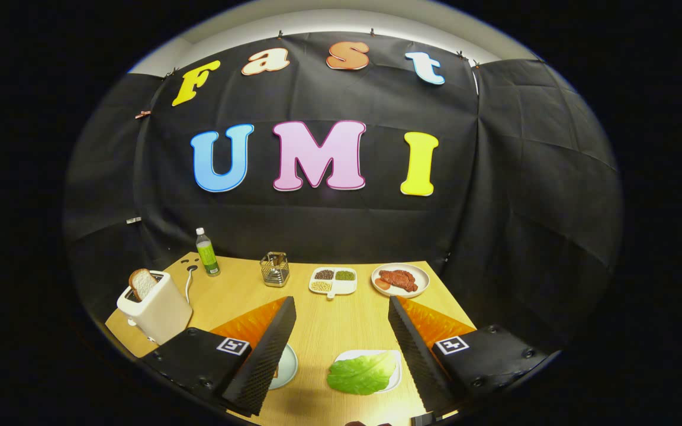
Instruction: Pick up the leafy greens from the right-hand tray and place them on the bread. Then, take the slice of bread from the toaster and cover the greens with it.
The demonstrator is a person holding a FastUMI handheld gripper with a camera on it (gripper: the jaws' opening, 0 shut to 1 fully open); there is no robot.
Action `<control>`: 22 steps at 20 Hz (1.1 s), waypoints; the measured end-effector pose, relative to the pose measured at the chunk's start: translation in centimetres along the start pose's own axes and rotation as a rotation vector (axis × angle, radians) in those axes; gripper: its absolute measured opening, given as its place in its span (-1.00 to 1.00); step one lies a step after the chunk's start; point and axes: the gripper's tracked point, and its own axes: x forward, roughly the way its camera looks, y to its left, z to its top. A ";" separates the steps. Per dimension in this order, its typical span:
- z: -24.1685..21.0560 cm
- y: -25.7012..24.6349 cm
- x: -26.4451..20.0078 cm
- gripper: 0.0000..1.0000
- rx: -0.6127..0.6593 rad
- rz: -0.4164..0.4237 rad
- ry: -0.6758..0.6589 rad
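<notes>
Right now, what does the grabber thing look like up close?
The gripper has two flat, wedge-shaped fingers with ribbed, bumpy inner faces. Each finger sits on a blocky black base with small round screws, and each base carries a square black-and-white marker sticker. No cables or sleeves are visible.

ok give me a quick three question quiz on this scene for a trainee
1. True or false: the claw is shut on the leafy greens.
2. Where is the slice of bread? A) in the toaster B) on the plate of meat C) beside the bottle
3. Fill in: the greens lie on a white ____ between the open fingers.

Key: 1 false, the claw is open with nothing held; 2 A; 3 tray.
</notes>
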 end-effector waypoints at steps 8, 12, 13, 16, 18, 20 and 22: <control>-7.4 -2.6 2.7 0.96 -0.015 -0.021 0.167; -12.1 -4.0 4.6 0.95 -0.008 -0.045 0.264; -13.3 -4.4 5.1 0.96 -0.005 -0.048 0.290; -17.3 -4.9 6.0 0.96 -0.005 -0.053 0.366; -19.3 -5.2 7.1 0.96 -0.011 -0.055 0.405; -21.0 -5.3 8.1 0.96 -0.016 -0.060 0.437; -22.6 -5.7 8.7 0.96 -0.008 -0.073 0.473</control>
